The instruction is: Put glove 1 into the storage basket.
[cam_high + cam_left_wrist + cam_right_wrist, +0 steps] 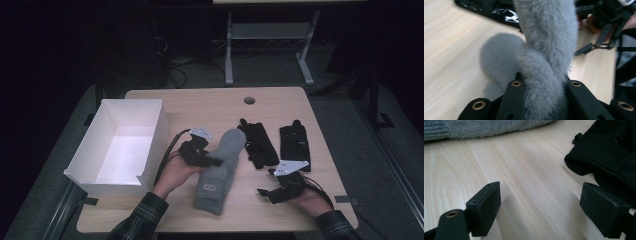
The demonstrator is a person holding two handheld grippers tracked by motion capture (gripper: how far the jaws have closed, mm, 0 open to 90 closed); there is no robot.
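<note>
White box [131, 120], black gloves [259, 142]

The room is dim, most of it sunk in shadow, with the light falling on a pale wood-grain table [280, 107] with rounded corners and a round cable hole [249, 100] near its far edge. Grey carpet floor [345, 120] spreads around it. Beyond the table stands the light grey metal frame of a second desk [270, 35], with a crossbar and feet resting on the floor. A tangle of dark cables [175, 62] lies on the floor to the left of that frame, beside dark shapes too shadowed to make out
</note>
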